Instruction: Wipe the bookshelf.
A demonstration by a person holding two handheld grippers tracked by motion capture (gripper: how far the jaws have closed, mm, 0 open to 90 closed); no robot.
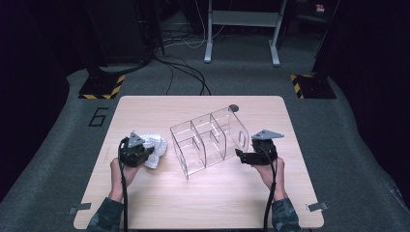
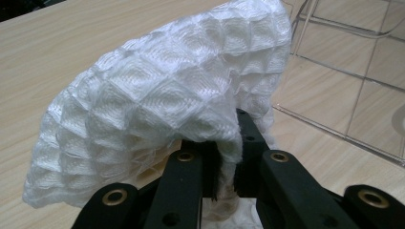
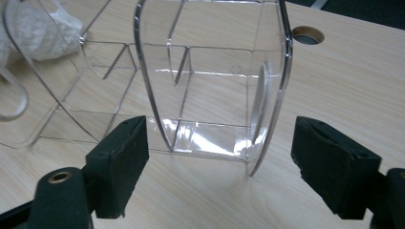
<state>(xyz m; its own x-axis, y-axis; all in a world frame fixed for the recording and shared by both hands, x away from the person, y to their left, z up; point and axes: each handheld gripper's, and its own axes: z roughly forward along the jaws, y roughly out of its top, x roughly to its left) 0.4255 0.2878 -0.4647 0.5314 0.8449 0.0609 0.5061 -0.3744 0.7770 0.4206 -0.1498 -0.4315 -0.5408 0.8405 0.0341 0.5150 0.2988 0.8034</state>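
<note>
Grey carpet floor (image 1: 53,145), dim dark surroundings, white table frame legs (image 1: 241,29), hazard-striped base plates (image 1: 101,87).

place: lab recording bay | evidence: hazard-striped stand bases (image 1: 102,88) flanking wooden table (image 1: 203,203), cables (image 1: 183,72) trailing over grey carpet

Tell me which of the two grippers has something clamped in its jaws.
The left gripper: it is shut on the white waffle cloth. The right gripper stands open before the clear organizer.

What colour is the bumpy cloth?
White, with a waffle pattern of squares; the cloth shows best in the left gripper view.
</note>
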